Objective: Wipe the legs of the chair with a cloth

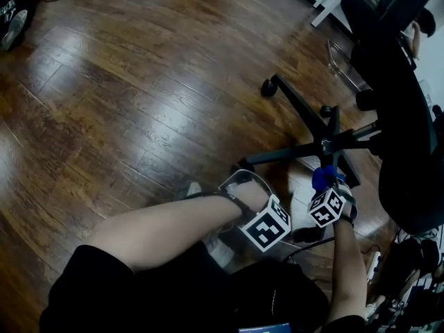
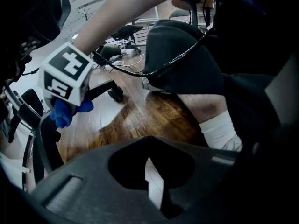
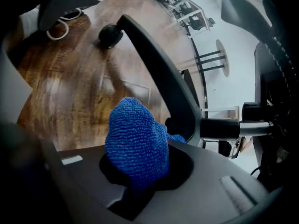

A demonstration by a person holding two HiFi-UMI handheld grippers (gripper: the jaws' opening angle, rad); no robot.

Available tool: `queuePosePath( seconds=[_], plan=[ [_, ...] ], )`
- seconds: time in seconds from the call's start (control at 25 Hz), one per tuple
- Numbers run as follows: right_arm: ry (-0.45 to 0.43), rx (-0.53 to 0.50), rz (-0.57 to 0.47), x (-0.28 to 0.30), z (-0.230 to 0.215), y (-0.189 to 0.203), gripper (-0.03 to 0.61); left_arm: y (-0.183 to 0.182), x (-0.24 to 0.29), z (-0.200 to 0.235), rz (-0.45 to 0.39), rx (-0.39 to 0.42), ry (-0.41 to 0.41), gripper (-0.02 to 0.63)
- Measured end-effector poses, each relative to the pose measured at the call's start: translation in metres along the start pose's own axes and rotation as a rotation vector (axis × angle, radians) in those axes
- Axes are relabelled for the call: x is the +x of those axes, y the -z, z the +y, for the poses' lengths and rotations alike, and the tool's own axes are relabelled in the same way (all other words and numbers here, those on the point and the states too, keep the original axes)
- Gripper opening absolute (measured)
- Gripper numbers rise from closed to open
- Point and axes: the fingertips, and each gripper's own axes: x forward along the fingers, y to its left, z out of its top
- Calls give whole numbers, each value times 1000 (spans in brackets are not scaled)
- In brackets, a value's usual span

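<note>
One cloth (image 3: 136, 141) pinched between fingers of right gripper (image 3: 134, 178).

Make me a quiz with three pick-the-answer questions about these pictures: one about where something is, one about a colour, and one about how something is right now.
1. Where is the cloth?
A. on a shelf
B. in the right gripper
C. in a bucket

2. What colour is the cloth?
A. red
B. white
C. blue

3. How is the left gripper?
A. shut, with nothing in it
B. wide open
C. clamped on a cup

Answers:
1 B: the cloth sticks up from between that gripper's jaws, beside a black chair leg.
2 C: it shows bright blue in every view.
3 A: its jaws meet, and only the wooden floor shows beyond them.
</note>
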Motion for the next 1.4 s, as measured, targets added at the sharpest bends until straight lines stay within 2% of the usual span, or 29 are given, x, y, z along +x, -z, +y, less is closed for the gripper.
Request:
queuePosePath(
  seconds=[0.16,0.32,0.44,0.68,0.84,1.04,1.16,1.4],
  plan=[
    [54,43,-16,19,-39,-20,60,2,3,6,-32,-13,7,0],
    [100,55,-44,17,-34,-20,60,8,4,6,-24,-24,13,0],
    [70,55,-49,1,-4,-6,60,14,4,2,10,-30,15,0],
    [-64,2,-30,-42,95,39,60,10,-7,-2,33,-62,-15,0],
    [-105,3,-11,-60,123,57,60,11,-8,-4,74,-48,-24,0],
    [-125,10,6,-59,122,55,60,8,-6,-10,84,-41,-13,0],
    [-102,20,-5,-49,110,48,60,7,-7,-9,74,-33,-16,0],
    [5,30,-29,-8,40,12,60,23,9,-5,105,14,12,0]
  ],
)
